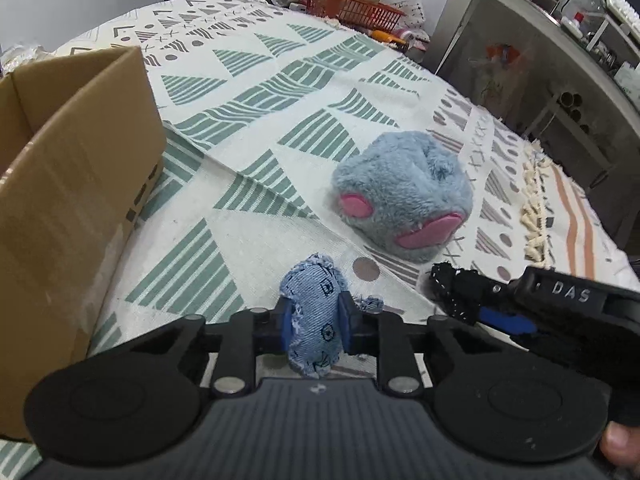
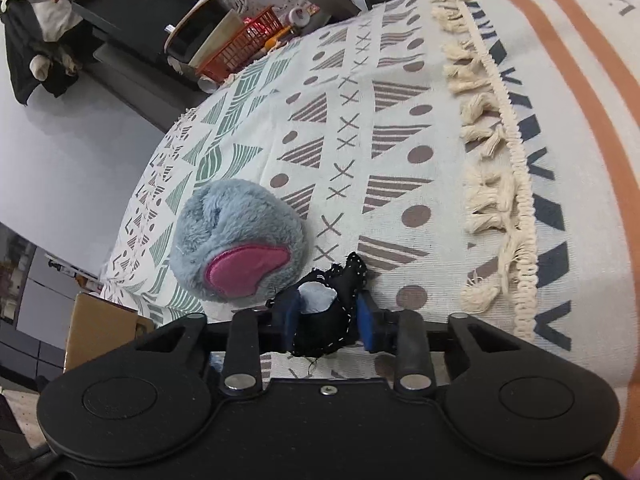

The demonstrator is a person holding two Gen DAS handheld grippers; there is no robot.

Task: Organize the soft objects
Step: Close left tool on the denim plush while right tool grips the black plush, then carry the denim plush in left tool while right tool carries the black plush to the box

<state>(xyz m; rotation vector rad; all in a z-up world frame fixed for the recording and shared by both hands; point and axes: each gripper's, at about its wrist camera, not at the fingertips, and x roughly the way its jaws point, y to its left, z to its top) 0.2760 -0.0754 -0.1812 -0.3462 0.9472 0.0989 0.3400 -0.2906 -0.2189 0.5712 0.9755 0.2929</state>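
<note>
Left gripper [image 1: 316,322] jaws pinching half-hidden denim toy [image 1: 314,320], right gripper [image 2: 330,314] jaws clamping black pouch [image 2: 328,320]

We read white capitals "DAS" on black plastic body of right tongs [image 1: 570,294], seen from left wrist view. Dark print on side of brown cardboard box [image 1: 76,184]: cut off, illegible to us. Dark lettering on cream woven cloth with orange stripes [image 2: 624,9], top right corner of right wrist view: upside down, too partial to read.
</note>
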